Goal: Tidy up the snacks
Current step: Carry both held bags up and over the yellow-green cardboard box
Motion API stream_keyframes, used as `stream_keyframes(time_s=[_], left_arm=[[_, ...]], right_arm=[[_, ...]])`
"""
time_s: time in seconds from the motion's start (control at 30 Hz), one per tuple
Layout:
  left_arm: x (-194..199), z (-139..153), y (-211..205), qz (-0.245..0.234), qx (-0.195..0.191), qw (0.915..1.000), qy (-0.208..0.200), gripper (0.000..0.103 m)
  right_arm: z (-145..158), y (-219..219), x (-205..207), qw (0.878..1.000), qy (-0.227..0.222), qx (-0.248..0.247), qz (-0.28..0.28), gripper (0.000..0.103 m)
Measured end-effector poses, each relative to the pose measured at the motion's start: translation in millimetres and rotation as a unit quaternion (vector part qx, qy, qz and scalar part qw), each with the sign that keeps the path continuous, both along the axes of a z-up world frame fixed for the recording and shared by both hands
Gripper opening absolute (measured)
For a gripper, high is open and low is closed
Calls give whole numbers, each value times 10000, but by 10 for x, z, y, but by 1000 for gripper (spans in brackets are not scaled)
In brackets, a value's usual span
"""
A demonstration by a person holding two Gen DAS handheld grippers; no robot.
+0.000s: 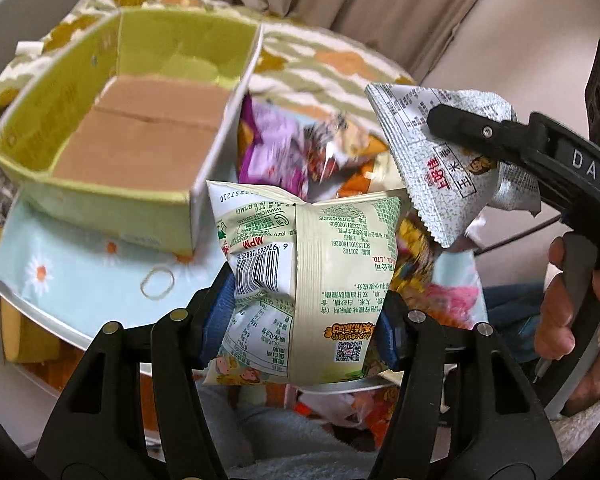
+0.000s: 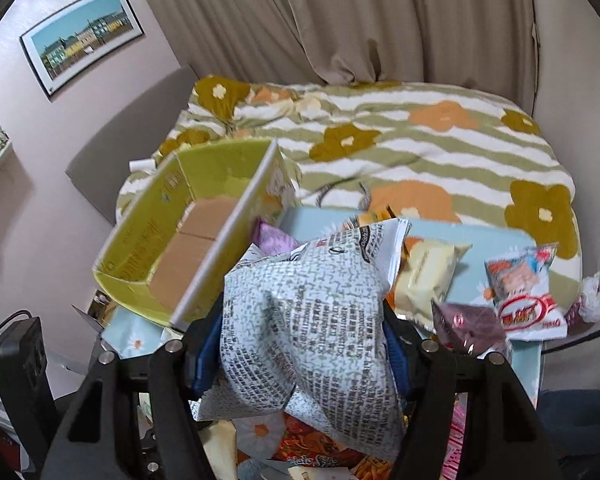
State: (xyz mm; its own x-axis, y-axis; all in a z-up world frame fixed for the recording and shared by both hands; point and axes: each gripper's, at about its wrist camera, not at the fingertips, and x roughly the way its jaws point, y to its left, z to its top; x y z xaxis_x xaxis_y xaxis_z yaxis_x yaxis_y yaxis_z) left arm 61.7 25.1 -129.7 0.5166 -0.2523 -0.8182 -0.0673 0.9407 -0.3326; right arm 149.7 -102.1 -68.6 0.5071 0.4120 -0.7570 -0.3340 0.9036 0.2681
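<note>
My left gripper (image 1: 304, 300) is shut on a cream and green snack bag (image 1: 320, 264), held above the tray's front edge. My right gripper (image 2: 300, 340) is shut on a white and grey speckled snack bag (image 2: 312, 320); it also shows in the left wrist view (image 1: 432, 168), held up at the right. A green cardboard box (image 1: 112, 128) with a brown bottom stands open at the left; it also shows in the right wrist view (image 2: 180, 240). Several loose snack packets (image 1: 284, 148) lie beside the box.
A light blue daisy-print tray (image 1: 80, 272) carries the box and the packets. A rubber band (image 1: 158, 282) lies on it. More packets (image 2: 520, 296) lie at the right. A flowered striped blanket (image 2: 420, 136) covers the bed behind. A curtain (image 2: 340, 20) hangs beyond.
</note>
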Motion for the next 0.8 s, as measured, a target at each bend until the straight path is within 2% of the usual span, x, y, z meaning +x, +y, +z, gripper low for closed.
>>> stream_keyframes(time_s=[0.17, 0.3, 0.4, 0.6, 0.73, 0.8], left_arm=[[222, 309, 257, 54, 63, 9992, -382, 59], [505, 489, 573, 78, 236, 9975, -666, 59], [772, 528, 881, 92, 369, 9969, -695, 59], [1344, 516, 1574, 121, 685, 9956, -623, 59], [1730, 374, 1988, 51, 798, 9957, -457, 59], [1926, 282, 2152, -26, 852, 9957, -367, 59]], right_arm=[[299, 152, 106, 9996, -212, 182, 24, 63], [491, 479, 302, 9990, -419, 176, -9, 63], [546, 782, 485, 9986, -478, 216, -40, 63], [460, 1477, 918, 9987, -435, 32, -247, 63], [307, 1824, 1152, 9978, -468, -26, -465, 65], [185, 1985, 1283, 9983, -271, -101, -503, 65]])
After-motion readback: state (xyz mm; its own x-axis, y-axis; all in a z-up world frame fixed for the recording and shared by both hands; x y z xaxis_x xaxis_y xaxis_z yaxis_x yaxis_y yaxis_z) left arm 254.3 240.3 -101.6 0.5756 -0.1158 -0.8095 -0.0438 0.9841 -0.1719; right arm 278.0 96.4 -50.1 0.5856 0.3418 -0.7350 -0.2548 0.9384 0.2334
